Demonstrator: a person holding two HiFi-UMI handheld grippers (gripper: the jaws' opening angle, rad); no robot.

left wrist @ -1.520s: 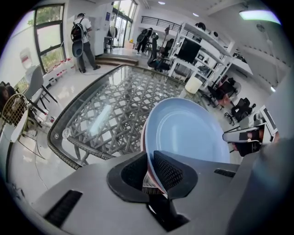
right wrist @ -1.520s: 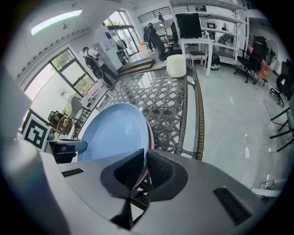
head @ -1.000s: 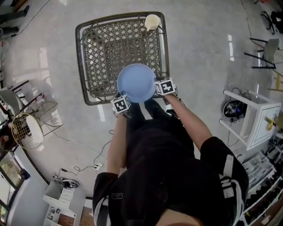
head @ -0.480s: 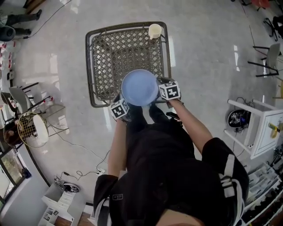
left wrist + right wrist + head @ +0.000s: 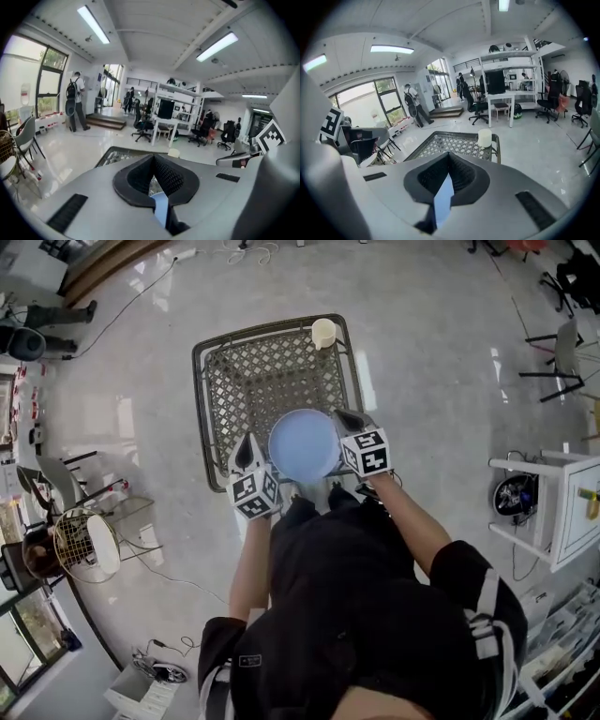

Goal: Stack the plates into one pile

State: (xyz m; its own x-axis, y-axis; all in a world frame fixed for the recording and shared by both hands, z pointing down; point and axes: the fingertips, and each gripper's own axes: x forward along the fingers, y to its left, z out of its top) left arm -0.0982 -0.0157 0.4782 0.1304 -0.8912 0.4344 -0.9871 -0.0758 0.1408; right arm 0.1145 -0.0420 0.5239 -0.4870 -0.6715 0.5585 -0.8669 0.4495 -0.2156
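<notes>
Glossy pale floor lay under a lattice-topped table (image 5: 214,381), and over its near edge a blue plate (image 5: 304,444) was held up between the two claws. The plate was round, plain light blue and shallow, with a slightly paler rim, and sat roughly level. The left claw (image 5: 248,450) was clenched on the plate's left near edge; in the left gripper view a thin blue sliver (image 5: 161,209) ran edge-on between its closed jaws. The right claw (image 5: 346,419) was clenched on the opposite edge, and the right gripper view showed the same blue edge (image 5: 443,202) pinched between its jaws. Both bare forearms reached forward from the person's dark-clothed body, with the marker cubes facing up. At the table's far right corner stood a cream cup (image 5: 323,332), well apart from the plate. Office chairs and desks stood beyond.
</notes>
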